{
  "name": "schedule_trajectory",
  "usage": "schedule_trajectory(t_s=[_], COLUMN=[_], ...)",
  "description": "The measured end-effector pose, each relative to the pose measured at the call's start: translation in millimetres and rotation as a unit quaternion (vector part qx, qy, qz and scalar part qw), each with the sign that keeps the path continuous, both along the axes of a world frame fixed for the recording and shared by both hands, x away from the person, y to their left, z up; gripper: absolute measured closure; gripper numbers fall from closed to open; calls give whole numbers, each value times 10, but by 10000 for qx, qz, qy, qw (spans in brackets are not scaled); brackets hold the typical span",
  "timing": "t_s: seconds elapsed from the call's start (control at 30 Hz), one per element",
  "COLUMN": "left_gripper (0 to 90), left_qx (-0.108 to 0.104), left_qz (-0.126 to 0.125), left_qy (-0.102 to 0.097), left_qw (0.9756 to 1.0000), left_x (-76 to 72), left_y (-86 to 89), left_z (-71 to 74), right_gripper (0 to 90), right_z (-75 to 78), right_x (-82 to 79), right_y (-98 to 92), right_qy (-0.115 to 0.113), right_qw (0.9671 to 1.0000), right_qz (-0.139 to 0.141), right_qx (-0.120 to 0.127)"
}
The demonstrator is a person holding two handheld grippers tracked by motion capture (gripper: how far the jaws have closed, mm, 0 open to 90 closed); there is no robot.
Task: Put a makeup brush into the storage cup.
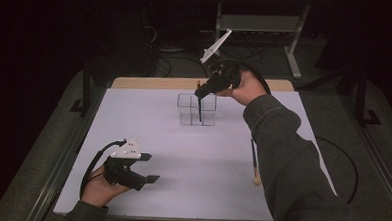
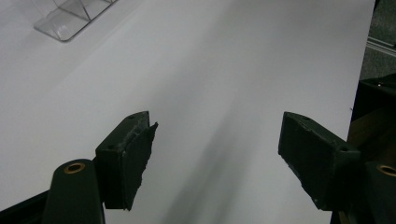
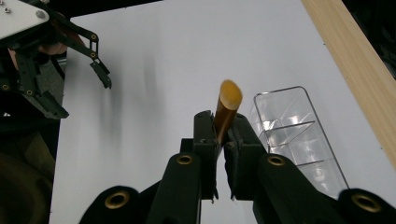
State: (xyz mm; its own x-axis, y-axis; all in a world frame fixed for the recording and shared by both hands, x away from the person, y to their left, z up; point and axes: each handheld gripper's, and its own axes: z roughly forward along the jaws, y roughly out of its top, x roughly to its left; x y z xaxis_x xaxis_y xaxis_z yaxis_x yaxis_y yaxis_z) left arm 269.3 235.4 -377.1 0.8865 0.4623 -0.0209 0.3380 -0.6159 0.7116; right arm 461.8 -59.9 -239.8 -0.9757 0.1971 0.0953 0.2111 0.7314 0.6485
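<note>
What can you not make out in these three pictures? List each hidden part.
- Brush: right gripper view, its lower length is hidden between the right gripper jaws.
- Second brush: high view, too small for detail, partly hidden by the sleeve.
- Clear organizer: left gripper view, cut off by the top edge.

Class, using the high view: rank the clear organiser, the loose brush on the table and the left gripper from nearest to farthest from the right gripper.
1. Clear organiser, just below the right gripper.
2. Loose brush, near the table's right edge.
3. Left gripper, front left.
</note>
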Motion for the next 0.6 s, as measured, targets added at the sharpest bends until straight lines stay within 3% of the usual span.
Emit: schedule_trajectory(t_s=[0.33, 0.47, 0.6], left_gripper=[241, 239, 239], left_qx=[-42, -158, -85], left_qz=[-5, 66, 7], left_qy=[-13, 9, -49], left_qw=[10000, 9999, 10000], left_x=[22, 21, 41], left_y=[26, 24, 49], left_z=[13, 9, 19], right_gripper=[825, 825, 825], right_z=[37, 67, 77], right_x=[151, 225, 290], right_y=[70, 96, 116], right_qy=[2, 10, 18], right_qw=[10000, 9999, 9998], right_qz=[-78, -134, -174], right_qx=[14, 32, 21])
